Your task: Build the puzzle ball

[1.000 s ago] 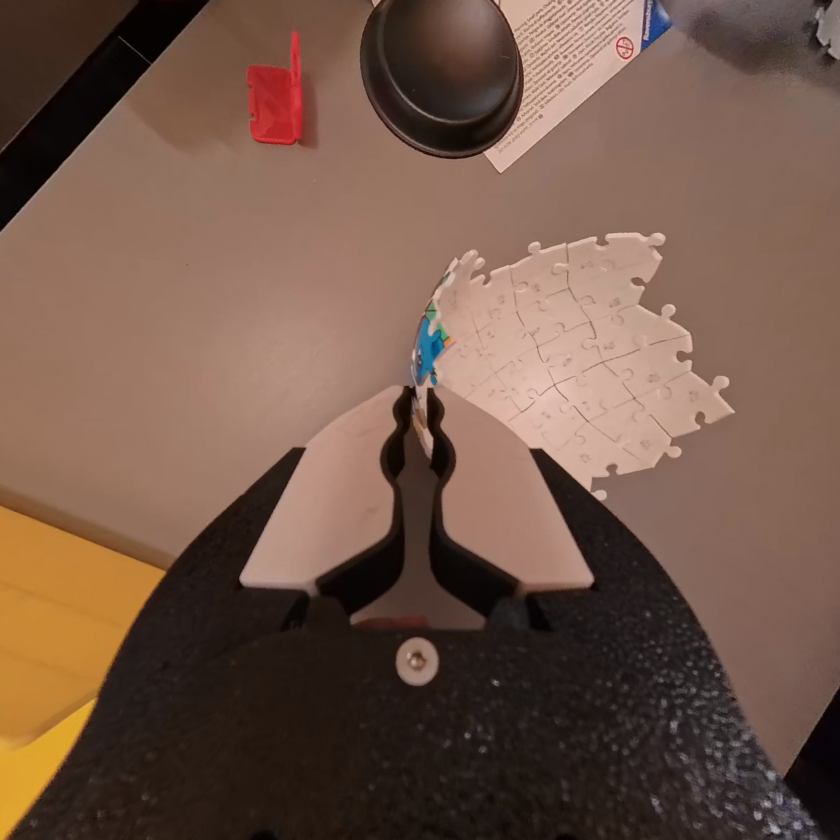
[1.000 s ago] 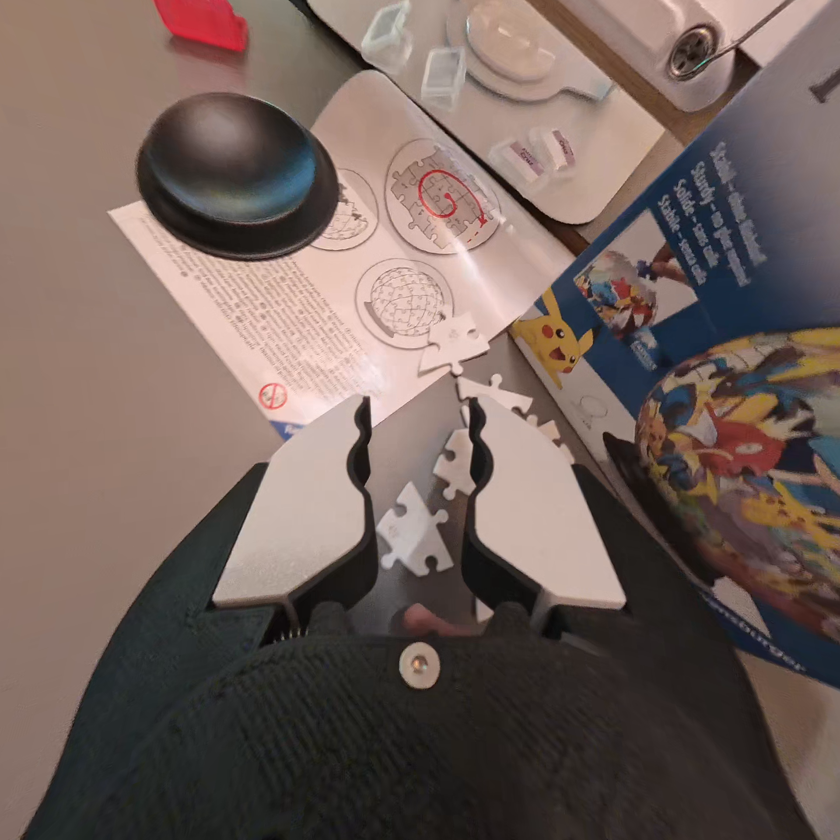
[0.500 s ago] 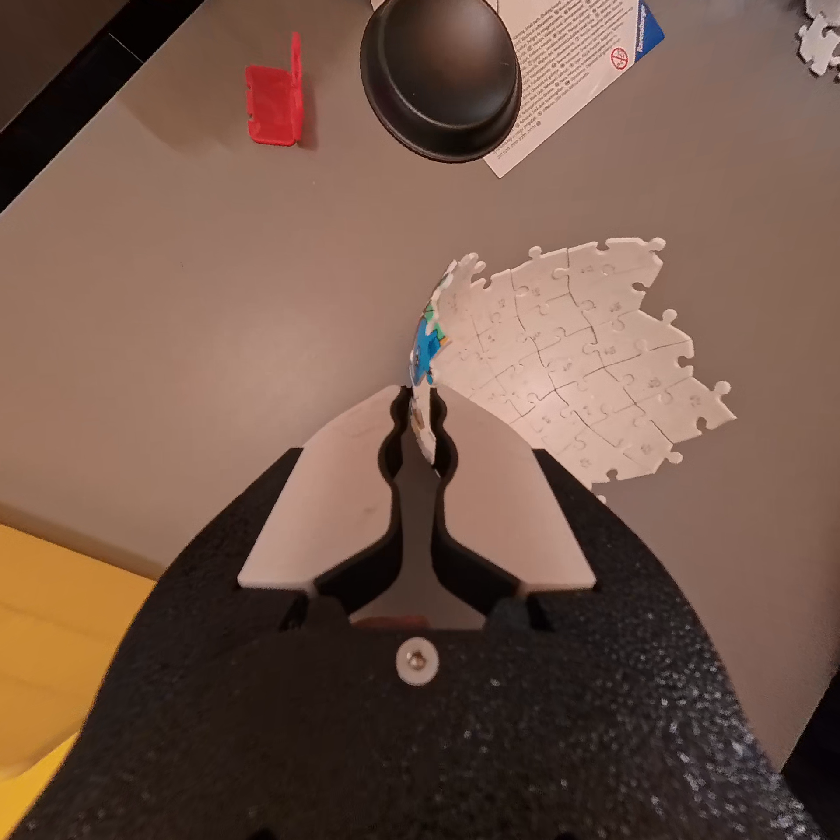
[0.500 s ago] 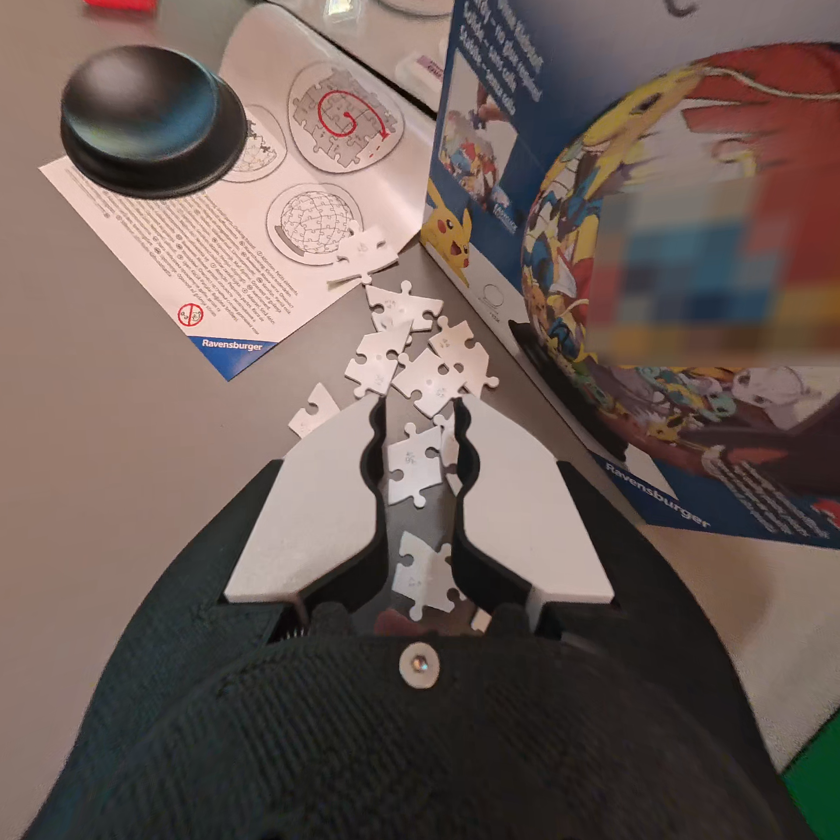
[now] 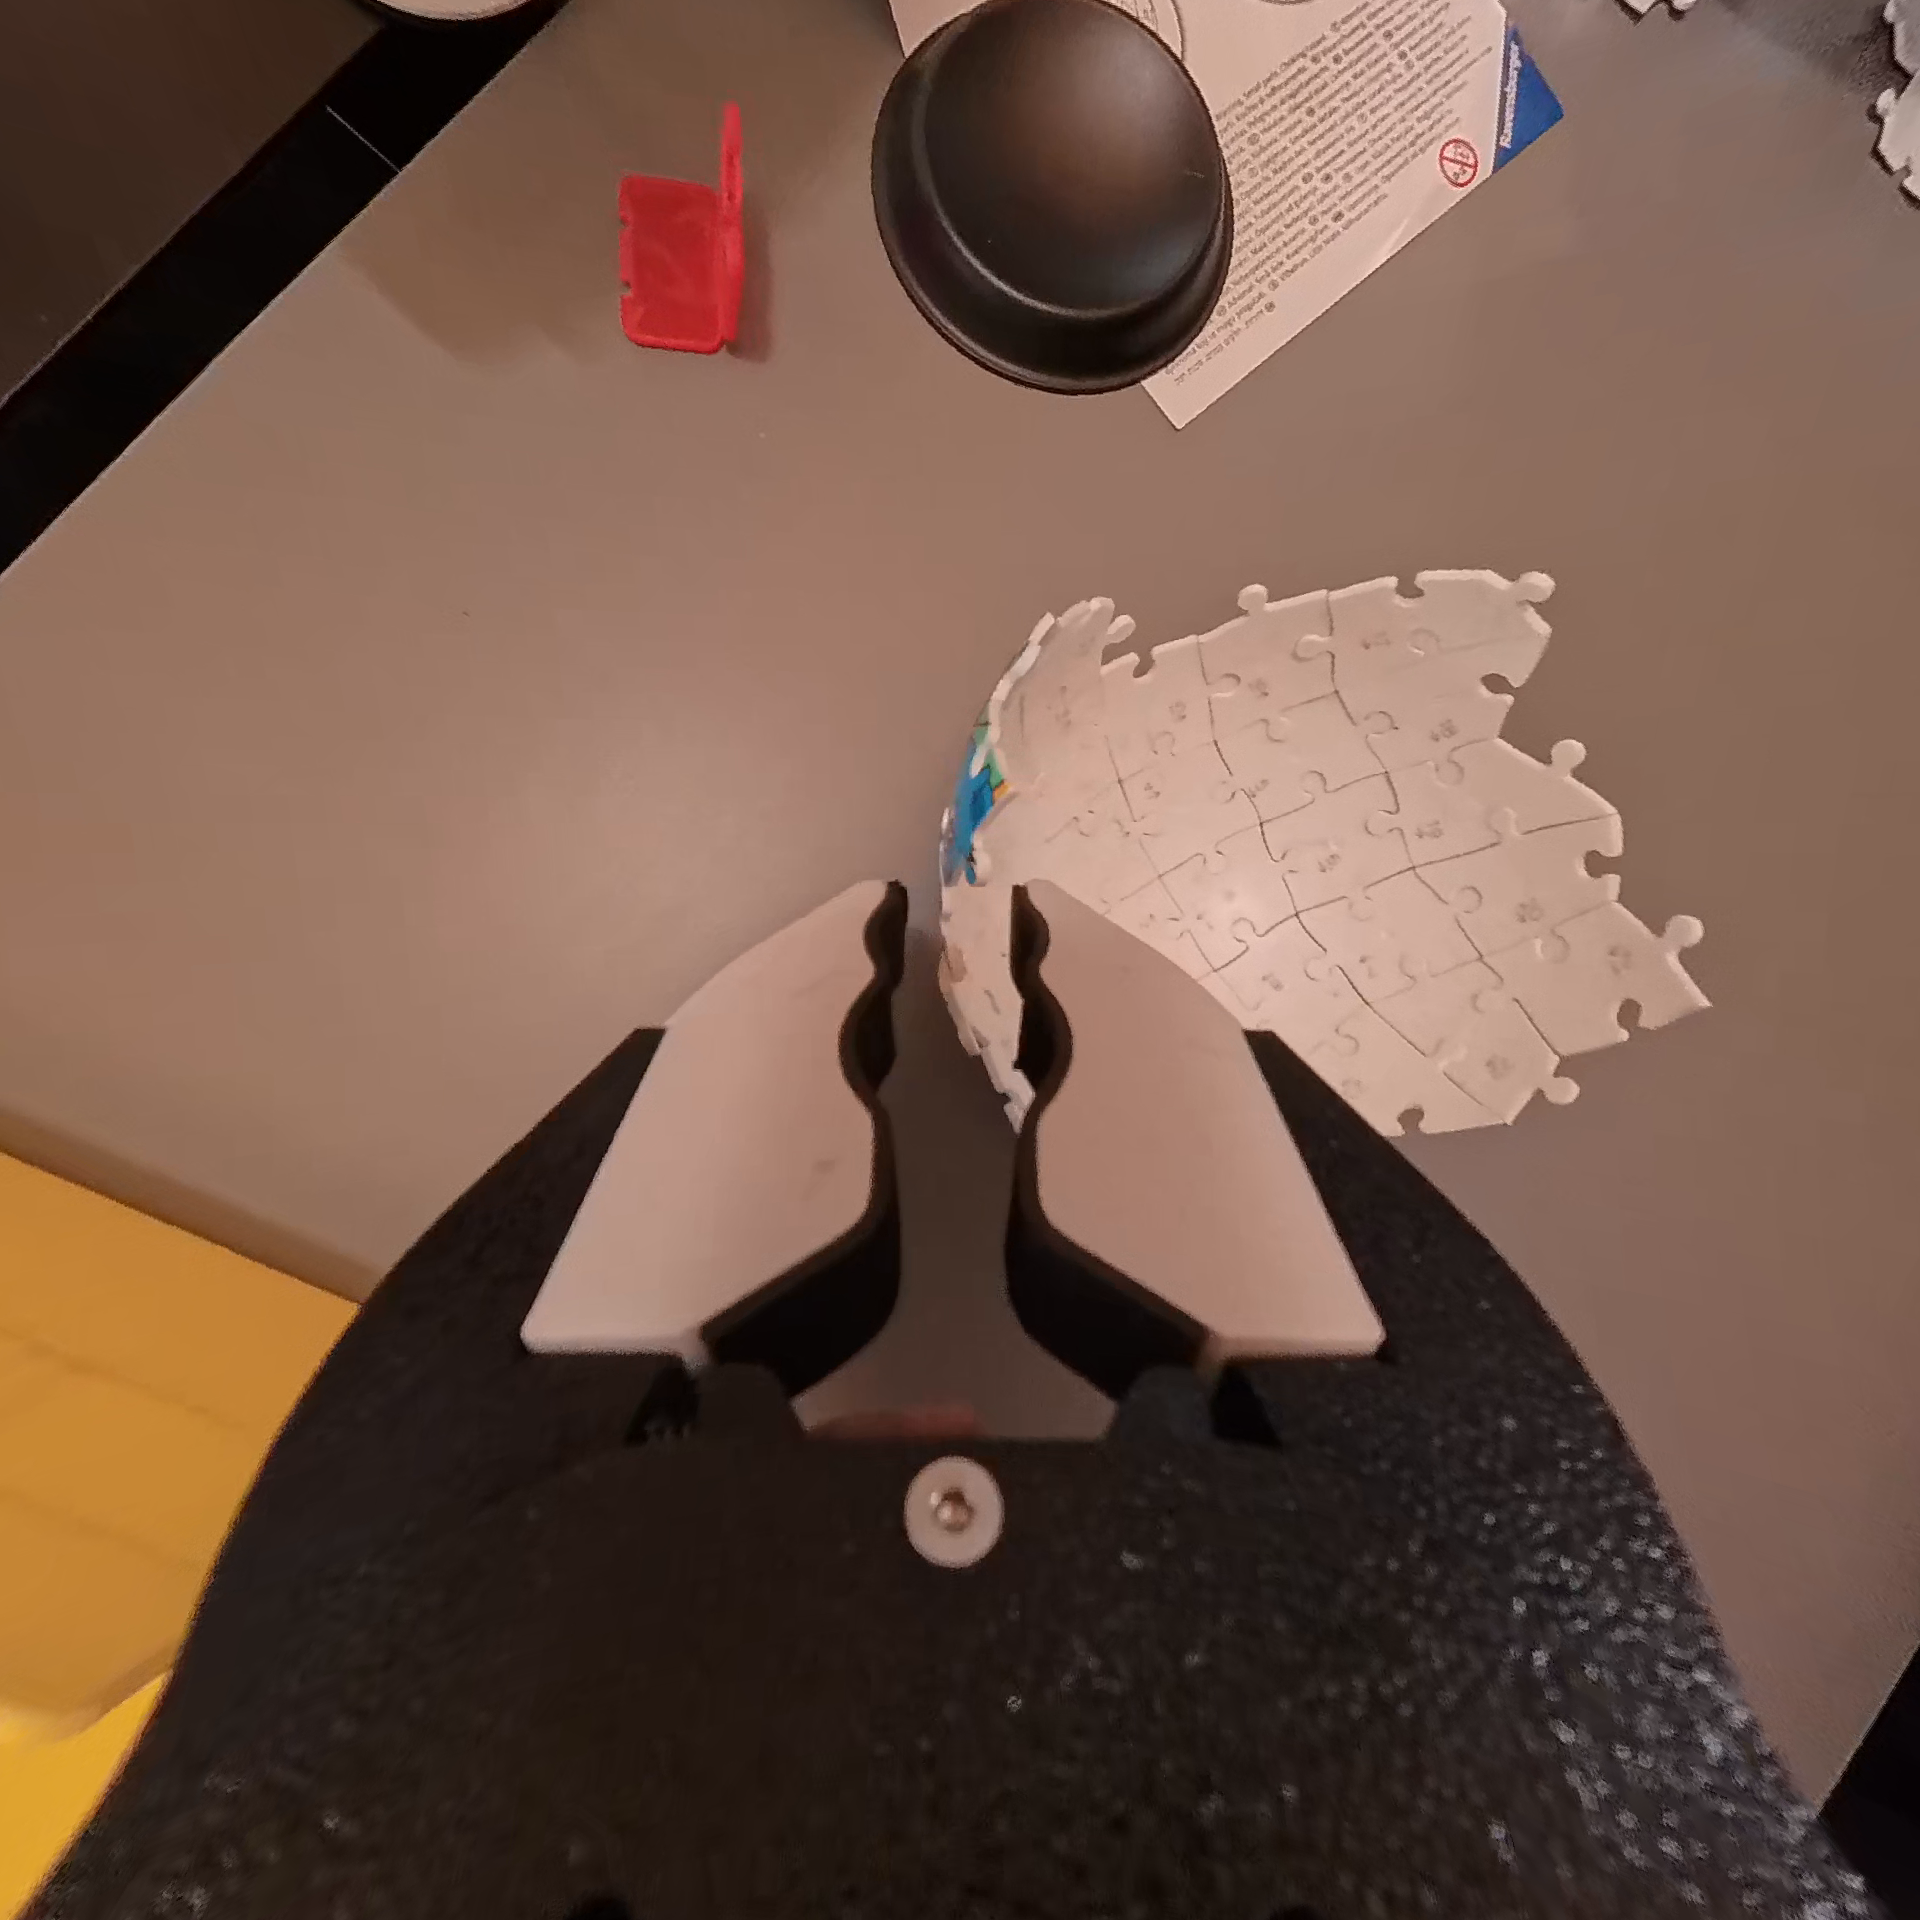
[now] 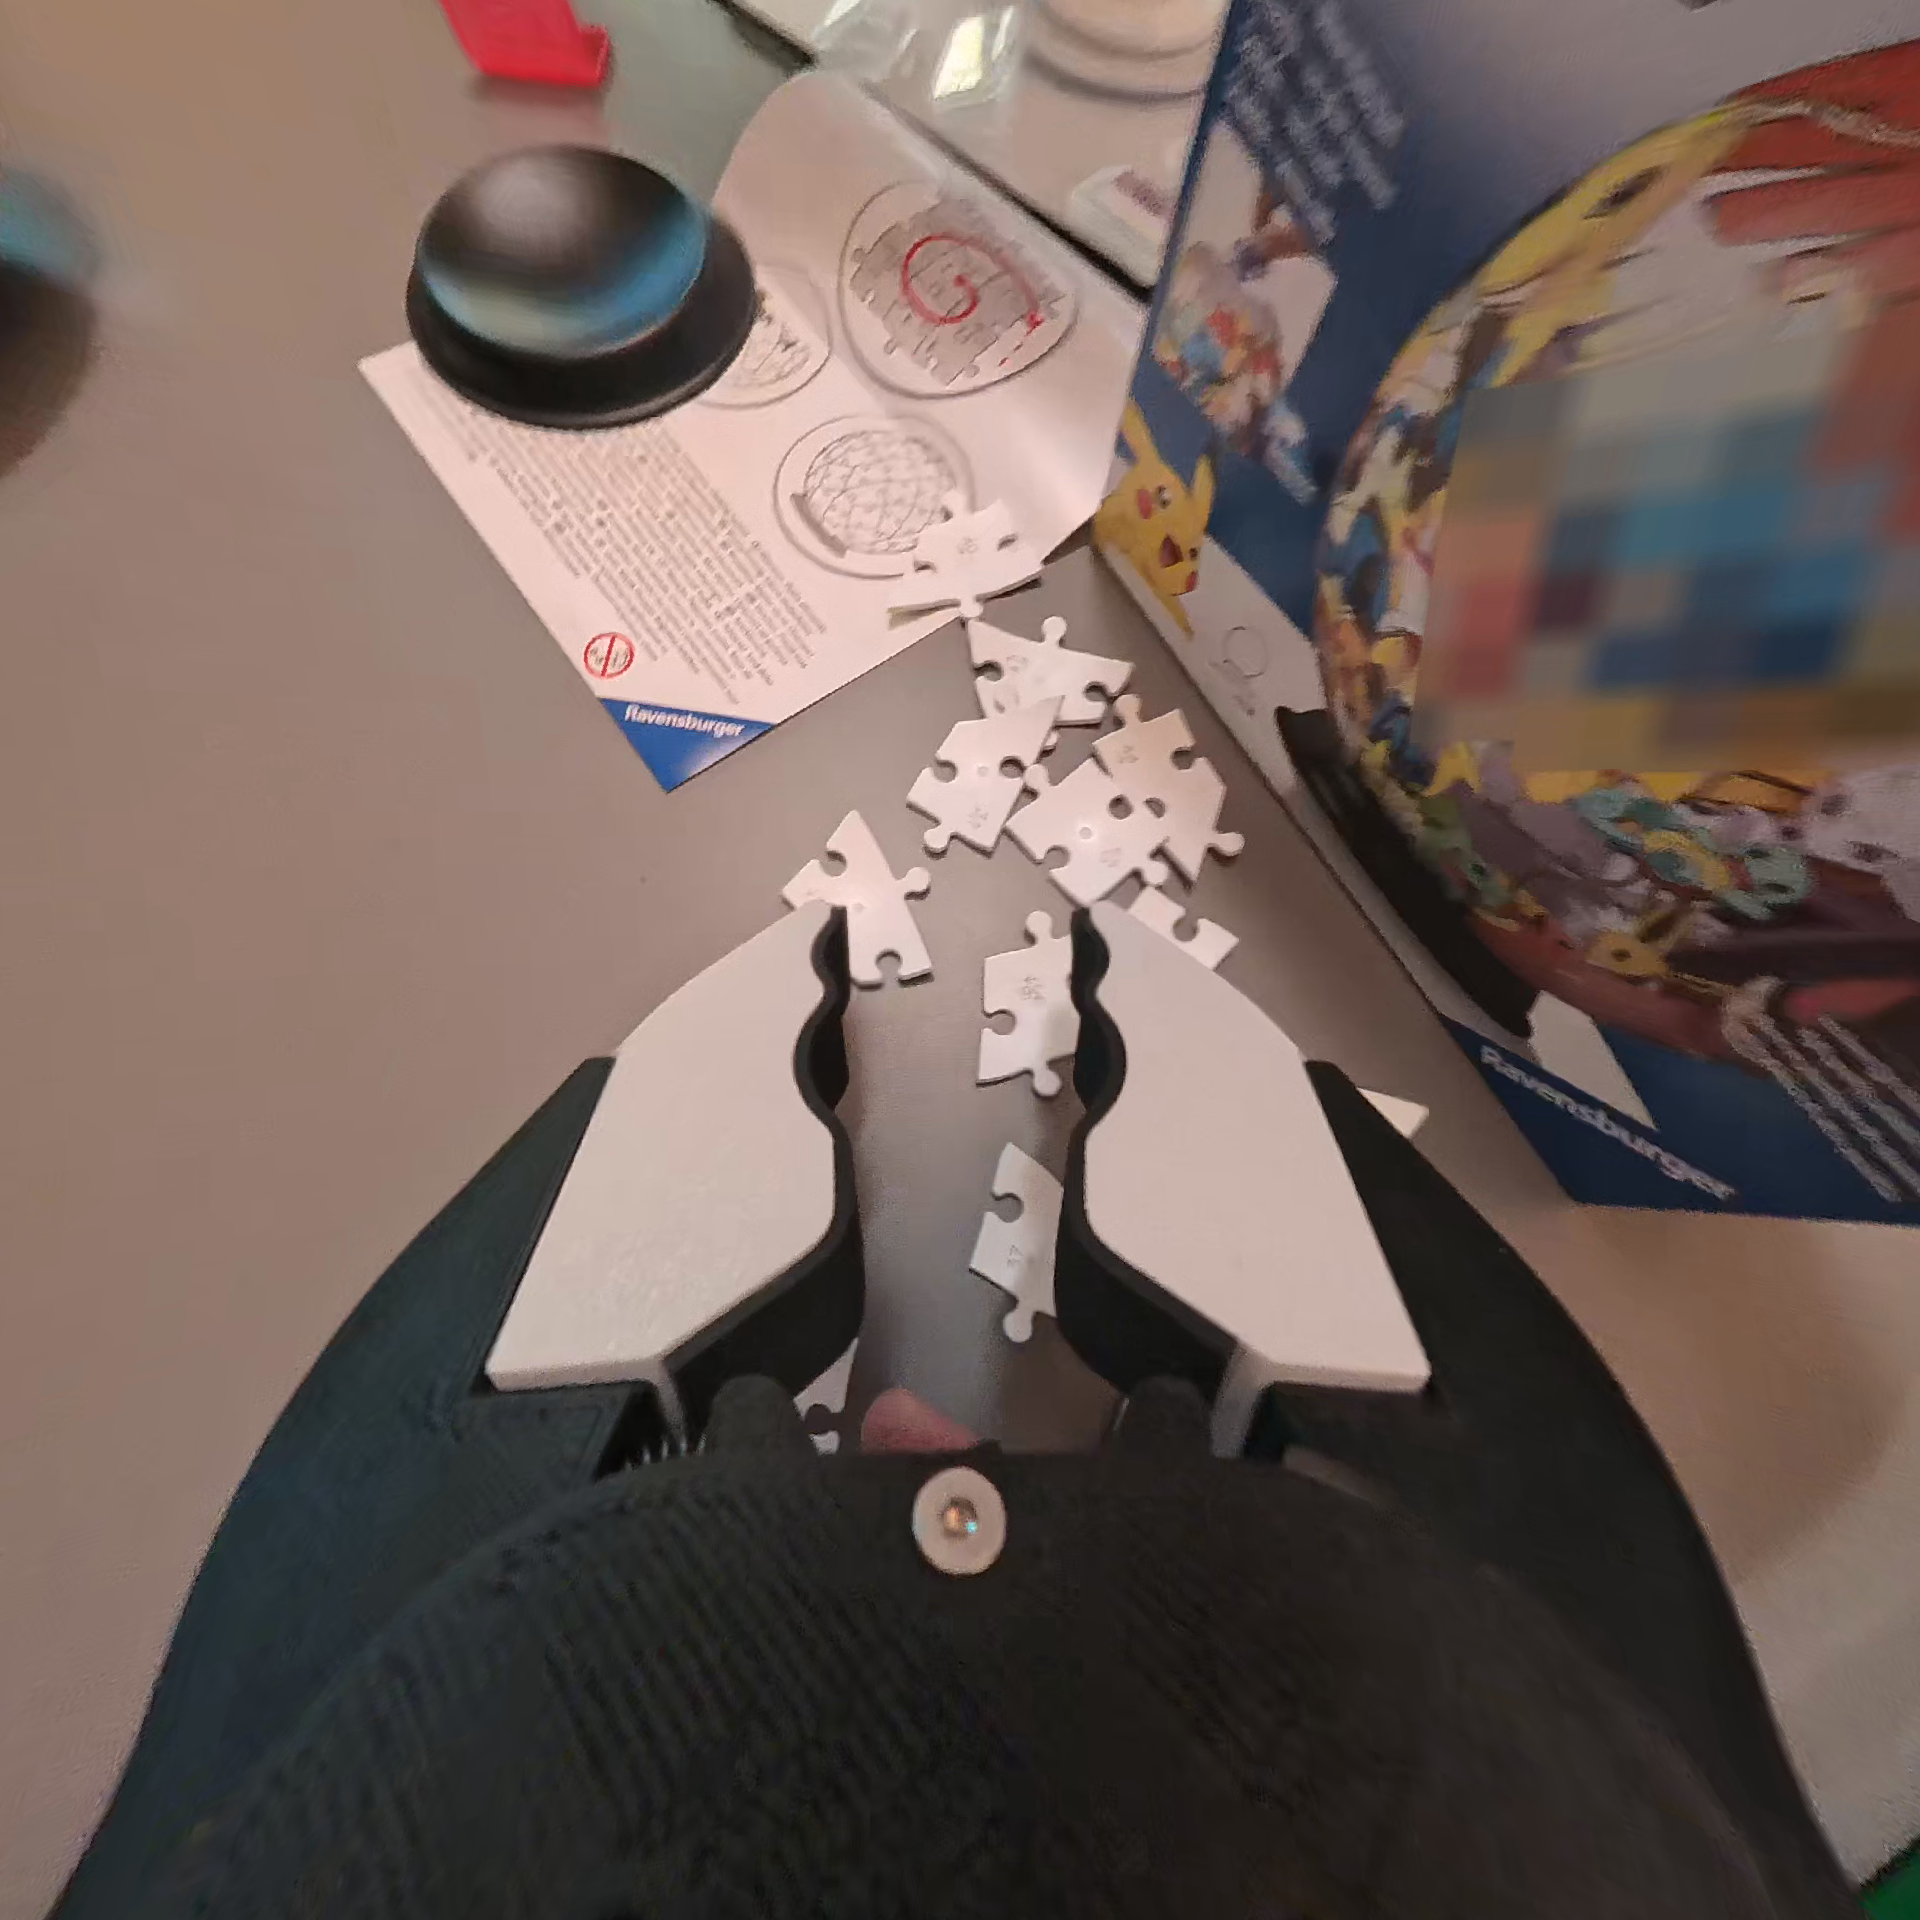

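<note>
The grey table fills both views. In the right wrist view a blue puzzle box stands at the right edge, showing a picture of a coloured ball; part of it is mosaicked. It bears printed writing, as does the white instruction sheet at upper centre, which shows round diagrams and has a black domed stand resting on its far corner.

In the left wrist view, the curved shell of joined pieces lies at centre right, white numbered backs up, its long axis running from lower left to upper right. Its near edge stands between the tips of the left gripper, close against the right-hand finger; a gap shows on the other side, so the jaws look parted rather than clamped. A small red case sits at upper left.

The right gripper hangs with jaws apart and empty over a scatter of loose pieces, white backs up. One numbered loose piece lies directly between its fingers, nearer the right-hand one, long axis pointing up the frame. In my judgement this is the likeliest pick, needing mainly a descent and a close.
</note>
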`<state>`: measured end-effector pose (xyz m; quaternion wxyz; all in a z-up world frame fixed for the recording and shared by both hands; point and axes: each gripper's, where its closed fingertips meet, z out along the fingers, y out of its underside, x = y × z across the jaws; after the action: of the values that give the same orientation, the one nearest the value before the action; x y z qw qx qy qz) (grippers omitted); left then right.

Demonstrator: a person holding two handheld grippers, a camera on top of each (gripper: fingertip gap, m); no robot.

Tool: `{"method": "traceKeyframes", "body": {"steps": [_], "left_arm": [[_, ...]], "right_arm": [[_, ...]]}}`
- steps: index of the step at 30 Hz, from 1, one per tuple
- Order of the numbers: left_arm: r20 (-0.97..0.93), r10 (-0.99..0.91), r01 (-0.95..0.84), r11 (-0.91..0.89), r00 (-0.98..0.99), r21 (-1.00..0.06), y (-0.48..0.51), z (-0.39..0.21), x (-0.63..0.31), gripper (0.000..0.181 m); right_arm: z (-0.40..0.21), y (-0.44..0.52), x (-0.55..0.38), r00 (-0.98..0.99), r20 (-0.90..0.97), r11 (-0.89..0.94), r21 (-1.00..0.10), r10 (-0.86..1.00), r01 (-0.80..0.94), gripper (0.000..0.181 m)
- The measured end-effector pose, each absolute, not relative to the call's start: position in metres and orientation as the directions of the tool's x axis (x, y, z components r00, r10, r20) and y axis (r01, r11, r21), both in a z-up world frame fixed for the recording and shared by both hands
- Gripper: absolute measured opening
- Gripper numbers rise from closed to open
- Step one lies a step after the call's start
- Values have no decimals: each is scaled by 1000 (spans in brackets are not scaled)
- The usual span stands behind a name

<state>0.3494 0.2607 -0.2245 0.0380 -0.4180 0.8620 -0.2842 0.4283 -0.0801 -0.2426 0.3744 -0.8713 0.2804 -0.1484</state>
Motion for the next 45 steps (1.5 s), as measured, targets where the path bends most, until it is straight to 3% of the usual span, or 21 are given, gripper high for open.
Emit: {"method": "traceKeyframes", "body": {"steps": [6,13,17,22,24,27,30,35,38,45], "left_arm": [[166,-755,-702,472,-634,-534,263,-222,352,28],[168,-760,-702,460,-628,-543,265,-220,354,33],[165,-762,-699,455,-627,-552,267,-216,354,33],[159,-769,-692,440,-619,-572,270,-209,355,34],[153,-771,-687,434,-618,-583,271,-205,355,34],[141,-775,-673,425,-616,-605,271,-197,355,34],[132,-771,-660,428,-623,-617,269,-191,353,34],[125,-767,-650,432,-630,-625,269,-187,352,34],[124,-765,-646,432,-632,-630,269,-185,351,34],[121,-755,-646,453,-645,-614,266,-189,349,34]], "right_arm": [[-253,-61,439,752,-40,-496,-729,-658,-473,41],[-272,-47,452,756,78,-605,-655,-649,-452,42],[-274,-46,457,747,73,-601,-647,-661,-469,24],[-274,-46,457,741,86,-598,-654,-667,-463,22],[-271,-43,452,756,104,-613,-662,-646,-432,0],[-260,-49,456,715,220,-632,-677,-663,-378,0],[-269,-52,447,748,218,-684,-613,-627,-395,1],[-240,-63,442,732,144,-586,-708,-666,-394,6],[-237,-78,451,689,124,-531,-737,-714,-418,22],[-256,-88,465,712,167,-597,-689,-682,-410,36]]}}
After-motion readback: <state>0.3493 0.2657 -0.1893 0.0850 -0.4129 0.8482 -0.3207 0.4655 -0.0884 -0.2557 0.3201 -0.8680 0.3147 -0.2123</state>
